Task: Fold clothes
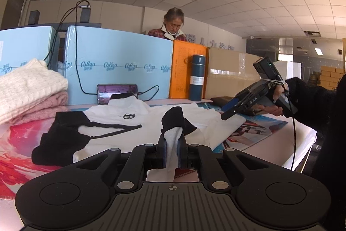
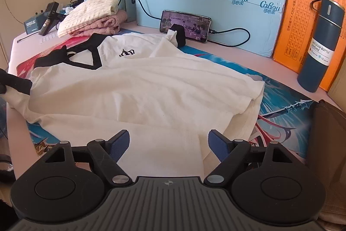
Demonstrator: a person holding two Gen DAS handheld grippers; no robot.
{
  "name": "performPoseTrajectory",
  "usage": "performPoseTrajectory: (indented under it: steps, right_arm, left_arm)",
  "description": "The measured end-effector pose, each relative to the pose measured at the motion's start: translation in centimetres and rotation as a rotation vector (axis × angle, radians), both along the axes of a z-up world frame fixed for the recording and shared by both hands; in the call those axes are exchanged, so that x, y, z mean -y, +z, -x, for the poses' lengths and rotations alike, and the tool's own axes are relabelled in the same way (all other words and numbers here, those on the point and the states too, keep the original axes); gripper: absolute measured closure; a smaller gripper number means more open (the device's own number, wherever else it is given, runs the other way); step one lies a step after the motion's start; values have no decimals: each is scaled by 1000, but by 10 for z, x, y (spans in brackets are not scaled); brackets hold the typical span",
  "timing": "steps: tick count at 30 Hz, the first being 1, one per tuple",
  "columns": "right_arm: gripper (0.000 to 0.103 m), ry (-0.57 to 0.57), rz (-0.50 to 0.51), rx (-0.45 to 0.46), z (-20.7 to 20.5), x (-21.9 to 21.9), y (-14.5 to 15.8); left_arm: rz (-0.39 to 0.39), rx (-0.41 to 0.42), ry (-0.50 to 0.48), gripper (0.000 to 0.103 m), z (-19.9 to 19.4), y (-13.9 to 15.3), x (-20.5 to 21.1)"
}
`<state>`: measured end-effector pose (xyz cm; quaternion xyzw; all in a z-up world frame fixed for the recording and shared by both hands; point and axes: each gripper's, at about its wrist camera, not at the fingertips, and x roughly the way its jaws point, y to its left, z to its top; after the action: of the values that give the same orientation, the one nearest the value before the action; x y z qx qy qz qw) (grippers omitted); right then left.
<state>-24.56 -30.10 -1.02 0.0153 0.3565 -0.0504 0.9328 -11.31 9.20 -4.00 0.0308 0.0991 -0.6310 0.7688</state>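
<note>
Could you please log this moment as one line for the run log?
left gripper: shut on sleeve | right gripper: open above white shirt hem | fold: in progress

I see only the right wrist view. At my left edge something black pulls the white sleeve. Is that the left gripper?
Observer: The left wrist view suggests so: the left gripper is shut on the white fabric of the sleeve, just below its black cuff.
Operator: Where is my right gripper from that side?
Observer: The right gripper hangs over the far hem of the shirt, jaws open, nothing between them.
Operator: Is someone behind the boxes?
Observer: Yes, a person stands behind the blue box, looking down. Your view shows only a small part of that person.
</note>
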Motion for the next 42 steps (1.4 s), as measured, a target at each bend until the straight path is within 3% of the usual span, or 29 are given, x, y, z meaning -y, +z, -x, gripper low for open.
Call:
performPoseTrajectory:
  steps: [6, 7, 9, 10, 11, 16, 21, 31, 33, 34, 35, 36, 37, 38, 42]
  right_arm:
    - [23, 84, -40, -138, -30, 17, -13]
    - [28, 84, -54, -124, -26, 18, -14]
    - [55, 80, -77, -89, -17, 19, -13]
    - [76, 66, -88, -63, -9, 18, -11]
    - [87, 55, -90, -47, -4, 16, -10]
    - [99, -13, -77, 99, 48, -10, -3]
    - [100, -105, -109, 258, 105, -28, 5]
    - [99, -270, -87, 199, 164, -67, -24]
    - [93, -302, -62, 205, 169, -71, -25]
    - [74, -306, -48, 212, 167, -74, -24]
    - [50, -302, -33, 213, 165, -77, -23]
    - [43, -282, -1, 205, 158, -83, -22]
    - [40, -258, 26, 191, 151, -88, -21]
    - [40, -230, 56, 173, 142, -92, -21]
    - [40, -164, 123, 118, 113, -98, -26]
  left_arm:
    - [15, -19, 26, 94, -3, -4, 1]
    - [20, -23, 28, 94, -4, -5, 1]
    - [30, -27, 25, 94, -6, -4, 2]
    - [34, -28, 15, 94, -6, -3, 3]
    - [42, -32, -2, 94, -7, -2, 3]
    - [131, -93, -106, 95, -13, 5, -3]
    - [156, -117, -170, 95, -6, 6, -11]
    - [-42, -80, -107, 93, 8, -20, -16]
    - [-47, -54, -78, 88, 9, -20, -14]
    - [-49, -36, -71, 78, 10, -19, -12]
    - [-51, -17, -64, 59, 12, -19, -10]
    - [-52, 4, -58, 48, 15, -18, -8]
    - [-55, 33, -55, 30, 18, -18, -5]
    - [-60, 70, -53, 26, 22, -19, -1]
    - [-108, 149, -77, 26, 31, -24, 12]
